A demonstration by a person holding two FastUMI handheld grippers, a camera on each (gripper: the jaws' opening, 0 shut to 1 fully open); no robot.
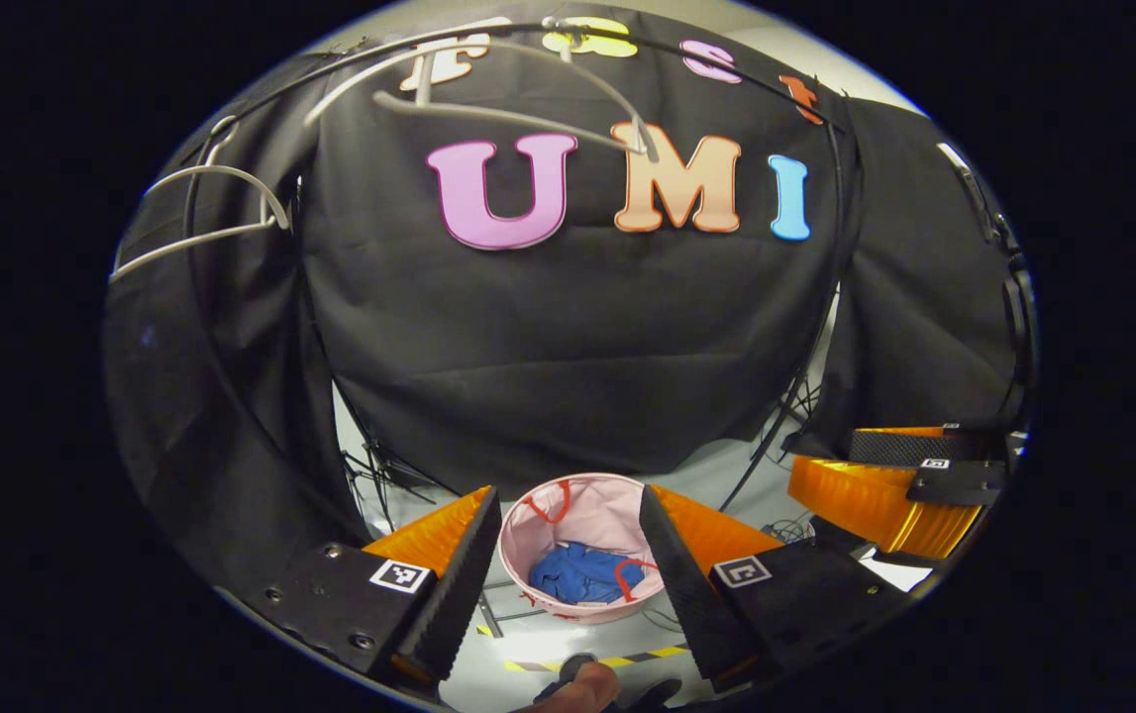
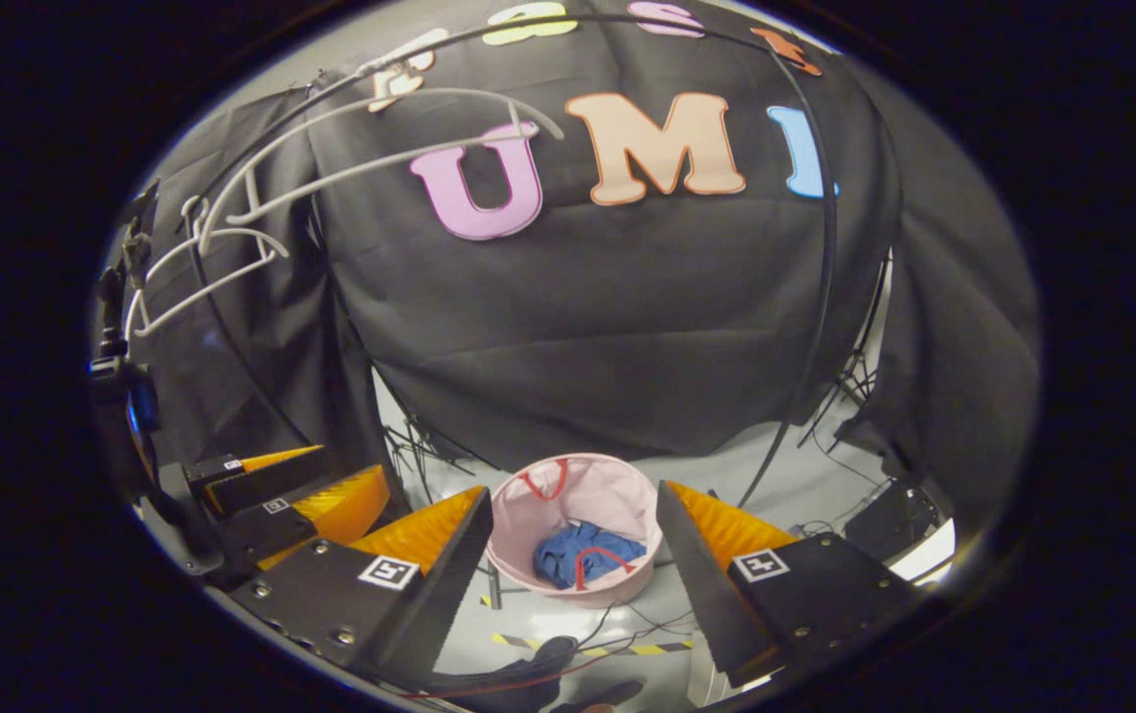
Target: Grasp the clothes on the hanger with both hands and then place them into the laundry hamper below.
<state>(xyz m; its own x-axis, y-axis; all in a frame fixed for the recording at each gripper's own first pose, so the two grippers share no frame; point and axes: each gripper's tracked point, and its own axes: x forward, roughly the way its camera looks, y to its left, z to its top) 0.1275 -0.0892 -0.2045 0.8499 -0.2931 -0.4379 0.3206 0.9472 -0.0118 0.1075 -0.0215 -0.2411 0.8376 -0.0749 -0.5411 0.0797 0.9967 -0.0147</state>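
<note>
A blue garment [image 1: 579, 574] [image 2: 582, 555] lies crumpled at the bottom of the pink laundry hamper [image 1: 607, 500] [image 2: 617, 485], which has red handles and stands on the floor. Two bare white hangers [image 1: 518, 114] [image 2: 369, 158] hang from the rail up top, another one [image 1: 201, 213] [image 2: 206, 262] further left. My left gripper [image 1: 568, 574] is open above the hamper, nothing between its fingers. My right gripper [image 2: 572, 564] is open too, also framing the hamper. The right gripper [image 1: 909, 475] shows at the right of the left gripper view; the left gripper [image 2: 270, 495] shows at the left of the right gripper view.
A curved black rail [image 1: 825, 198] [image 2: 825, 248] runs down in front of the black cloth wall. Cables and stand legs [image 1: 379, 470] [image 2: 419, 446] clutter the grey floor behind the hamper. Yellow-black tape [image 1: 617, 659] [image 2: 627, 649] marks the floor in front.
</note>
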